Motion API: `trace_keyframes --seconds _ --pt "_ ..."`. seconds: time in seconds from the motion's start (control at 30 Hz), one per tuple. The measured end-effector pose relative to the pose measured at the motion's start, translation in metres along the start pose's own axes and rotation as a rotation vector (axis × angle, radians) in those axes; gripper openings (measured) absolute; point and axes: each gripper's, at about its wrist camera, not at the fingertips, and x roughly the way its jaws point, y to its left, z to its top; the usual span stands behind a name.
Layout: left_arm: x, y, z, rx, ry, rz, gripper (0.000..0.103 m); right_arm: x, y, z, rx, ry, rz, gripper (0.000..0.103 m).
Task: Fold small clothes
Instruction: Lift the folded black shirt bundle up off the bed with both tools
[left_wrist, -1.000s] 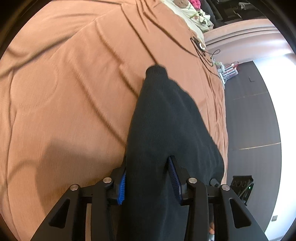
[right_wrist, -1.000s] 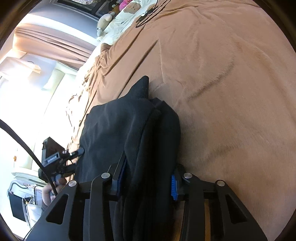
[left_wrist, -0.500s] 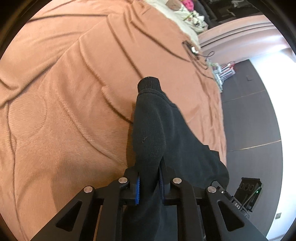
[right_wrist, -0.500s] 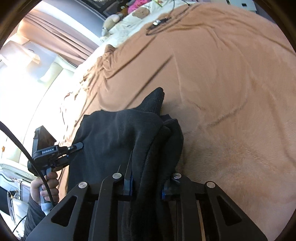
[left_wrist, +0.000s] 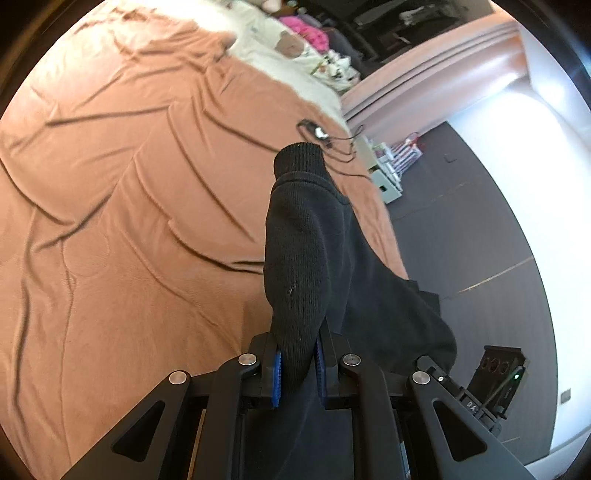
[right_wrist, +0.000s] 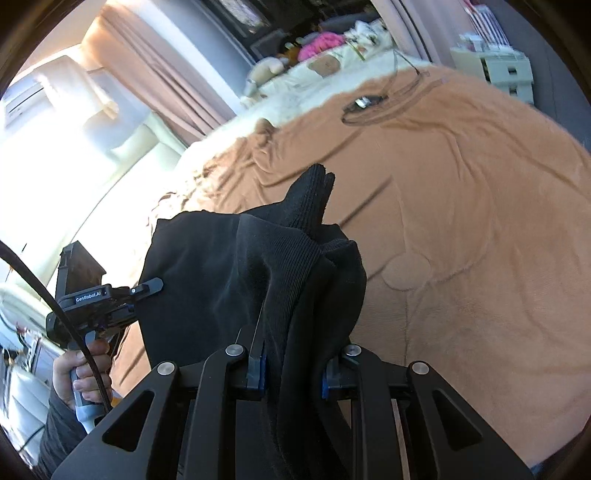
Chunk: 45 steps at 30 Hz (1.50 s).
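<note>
step in hand: looks like the lift. Both grippers have a pinch on the black knit garment (left_wrist: 303, 258) and it hangs between them above the brown bedspread (left_wrist: 129, 221), so I'd call this the pick-up before a fold gets laid down.

left gripper (left_wrist: 298, 373): blue pads pressed together on a bunched fold of the knit. A ribbed cuff (left_wrist: 298, 158) sticks out at about 12 o'clock from the jaws.

right gripper (right_wrist: 291, 373): also clamped on a thick wad of the same fabric, several layers by the look of it. The other gripper shows at 9 o'clock in its view, with the person's hand (right_wrist: 83, 373) on the handle.

where the garment is: draped off both grippers, mostly clear of the bed, near its edge. Can't tell if the low end touches the cover.

progress: early, I think. Nothing flat or squared up yet.

next move: probably carry it over open bedspread, toward 11 o'clock in the left view, spread the two grips apart so the cloth goes taut, then lower it flat.

watch out: thick bunches may drop unevenly when released.
</note>
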Motion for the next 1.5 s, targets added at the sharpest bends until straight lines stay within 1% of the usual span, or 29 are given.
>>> trace_keyframes --seconds 0.07,0.13,0.23,0.37,0.5,0.67,0.77,0.9,1.03,1.17,1.27,1.33,1.47,1.5 --pt "-0.013 -0.009 -0.004 0.003 -0.020 -0.022 0.014 -0.012 0.005 -0.006 -0.007 -0.020 0.011 0.016" --pt "-0.029 -0.017 -0.012 0.010 -0.049 -0.065 0.014 -0.028 0.015 -0.014 -0.027 -0.028 -0.016 0.016" --pt "-0.053 -0.028 -0.024 0.024 -0.075 -0.096 0.014 -0.056 0.037 -0.024 -0.063 -0.065 -0.016 0.016" --pt "-0.093 -0.048 -0.032 0.053 -0.122 -0.100 0.014 -0.094 0.065 -0.036 -0.105 -0.122 0.010 0.016" --pt "-0.140 -0.069 -0.040 0.098 -0.200 -0.124 0.014 -0.135 0.088 -0.053 -0.153 -0.176 0.053 0.016" --pt "-0.187 -0.093 -0.049 0.131 -0.260 -0.106 0.013 -0.175 0.108 -0.072 -0.218 -0.215 0.095 0.016" --pt "-0.212 -0.108 -0.053 0.148 -0.290 -0.077 0.013 -0.195 0.119 -0.076 -0.256 -0.233 0.114 0.016" --pt "-0.250 -0.122 -0.060 0.170 -0.342 -0.056 0.013 -0.221 0.135 -0.082 -0.299 -0.260 0.168 0.016" --pt "-0.288 -0.127 -0.064 0.187 -0.389 -0.035 0.013 -0.230 0.144 -0.086 -0.319 -0.260 0.226 0.016" --pt "-0.321 -0.121 -0.062 0.195 -0.422 -0.031 0.013 -0.222 0.153 -0.079 -0.357 -0.249 0.271 0.016" --pt "-0.343 -0.107 -0.062 0.185 -0.452 -0.021 0.013 -0.216 0.160 -0.077 -0.386 -0.234 0.299 0.016" --pt "-0.357 -0.093 -0.060 0.169 -0.466 -0.010 0.013 -0.203 0.163 -0.067 -0.411 -0.224 0.312 0.016" --pt "-0.386 -0.072 -0.055 0.167 -0.486 0.029 0.013 -0.186 0.174 -0.058 -0.451 -0.196 0.338 0.016" --pt "-0.394 -0.064 -0.054 0.164 -0.493 0.040 0.013 -0.175 0.175 -0.049 -0.462 -0.187 0.352 0.016"
